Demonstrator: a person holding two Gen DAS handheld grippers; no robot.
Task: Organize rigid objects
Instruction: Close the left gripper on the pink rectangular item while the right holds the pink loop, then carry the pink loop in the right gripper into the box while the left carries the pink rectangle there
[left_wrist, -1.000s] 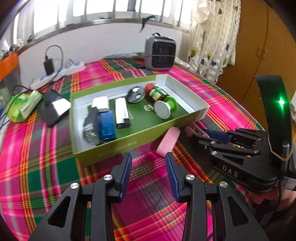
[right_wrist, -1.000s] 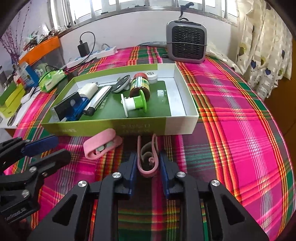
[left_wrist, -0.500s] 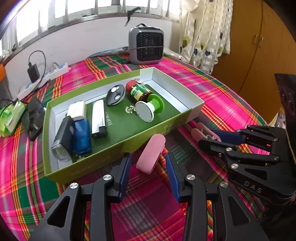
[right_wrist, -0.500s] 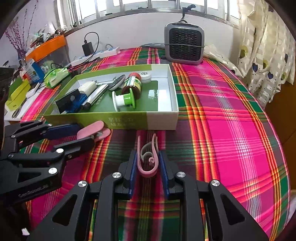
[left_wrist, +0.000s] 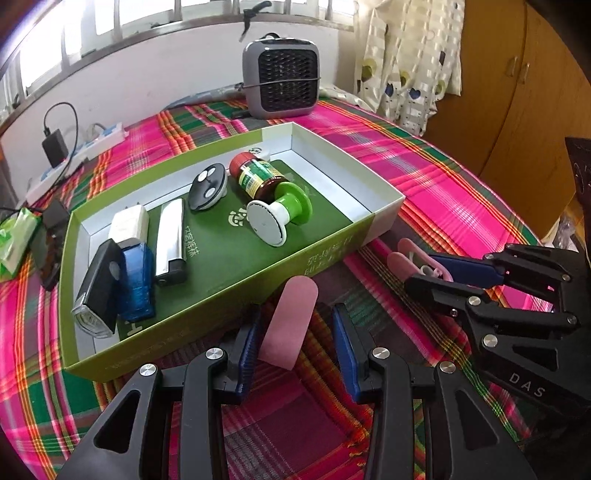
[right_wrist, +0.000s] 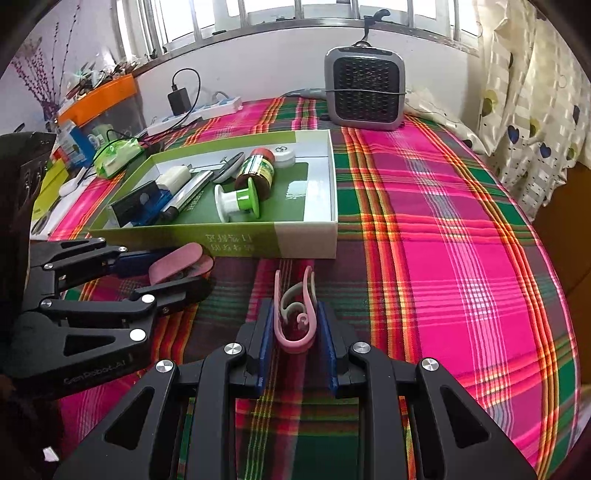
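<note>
An oblong pink case (left_wrist: 290, 325) lies on the plaid cloth in front of the green box (left_wrist: 221, 295). My left gripper (left_wrist: 295, 347) is open, one finger on each side of the case with room to spare on its right. From the right wrist, that case (right_wrist: 177, 262) shows between the left gripper's (right_wrist: 177, 271) fingers. My right gripper (right_wrist: 295, 343) is shut on a pink and grey clip (right_wrist: 295, 321), just short of the box's (right_wrist: 240, 245) front wall. The box holds a red-capped bottle (left_wrist: 258, 177), a green and white spool (left_wrist: 280, 218), a black fob, a silver lighter and a blue item.
A grey fan heater (left_wrist: 282, 85) stands behind the box. A power strip with a charger (left_wrist: 79, 155), a green tissue pack (left_wrist: 18, 236) and a black pouch lie at the left. An orange-lidded bin (right_wrist: 99, 92) and clutter sit far left. A wooden cupboard is at the right.
My left gripper has come forward and lower until the pink case sits between its open fingers. The right gripper has kept its hold on the clip and drawn back a little from the box.
</note>
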